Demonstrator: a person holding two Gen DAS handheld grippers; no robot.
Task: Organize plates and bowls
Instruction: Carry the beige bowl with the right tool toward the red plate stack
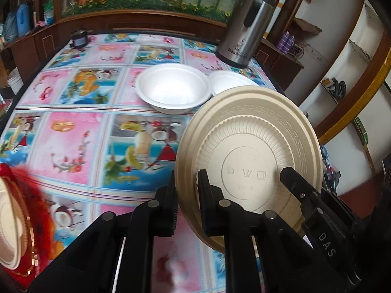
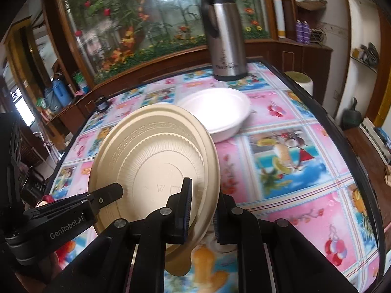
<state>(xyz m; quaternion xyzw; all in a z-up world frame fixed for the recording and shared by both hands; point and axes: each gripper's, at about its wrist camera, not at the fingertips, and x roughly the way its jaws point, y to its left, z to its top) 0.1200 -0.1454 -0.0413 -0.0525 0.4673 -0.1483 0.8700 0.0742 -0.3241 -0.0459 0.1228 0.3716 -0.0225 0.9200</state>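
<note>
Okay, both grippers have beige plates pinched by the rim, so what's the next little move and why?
Probably bring one held plate over the other and nest them. The left gripper and right gripper each clamp a beige plate on edge above the table, and both plates look alike; the white bowls can wait.

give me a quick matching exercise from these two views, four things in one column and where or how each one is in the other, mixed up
Things
1. beige plates
2. white foam bowl
3. steel flask
4. red and gold plate

States
a. stands upright at the far edge of the table
b. tilted up off the table, pinched by the left gripper and the right gripper
c. at the left edge of the left wrist view, a pale plate on it
d. sits open side up mid-table

Pairs: 1-b, 2-d, 3-a, 4-c
</note>
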